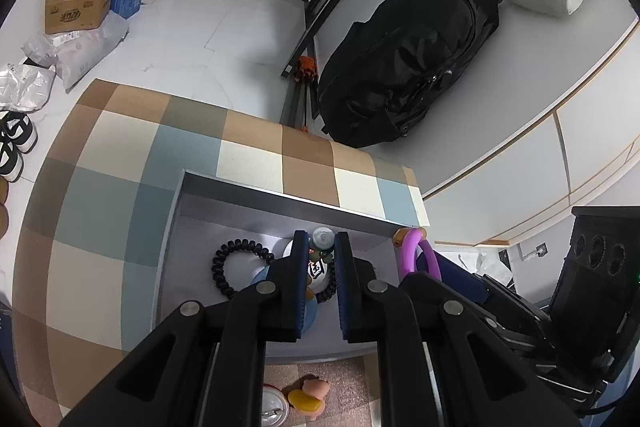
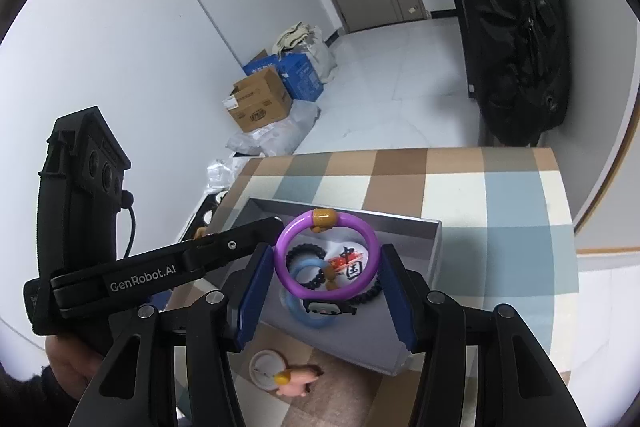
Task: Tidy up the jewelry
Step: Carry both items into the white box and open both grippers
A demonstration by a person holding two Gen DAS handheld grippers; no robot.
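A grey open box [image 1: 280, 193] [image 2: 434, 239] sits on the checkered table. Inside lie a black bead bracelet [image 1: 224, 269] [image 2: 304, 251], a blue bangle [image 2: 308, 319], a white badge with a Chinese character [image 1: 318, 269] [image 2: 352, 269] and a second dark bead bracelet [image 1: 328, 291]. My right gripper [image 2: 326, 259] is shut on a purple bangle [image 2: 326, 259] with an amber clasp, held above the box; the bangle also shows in the left wrist view [image 1: 420, 255]. My left gripper [image 1: 320, 259] hovers over the box, jaws a little apart and empty.
A small pink pig figure with a yellow piece [image 1: 310, 397] [image 2: 298, 381] and a round white badge [image 1: 274, 407] [image 2: 266, 367] lie on the table in front of the box. Beyond the table edge are a black bag [image 1: 404, 67], cardboard boxes [image 1: 80, 3] and shoes [image 1: 14, 143].
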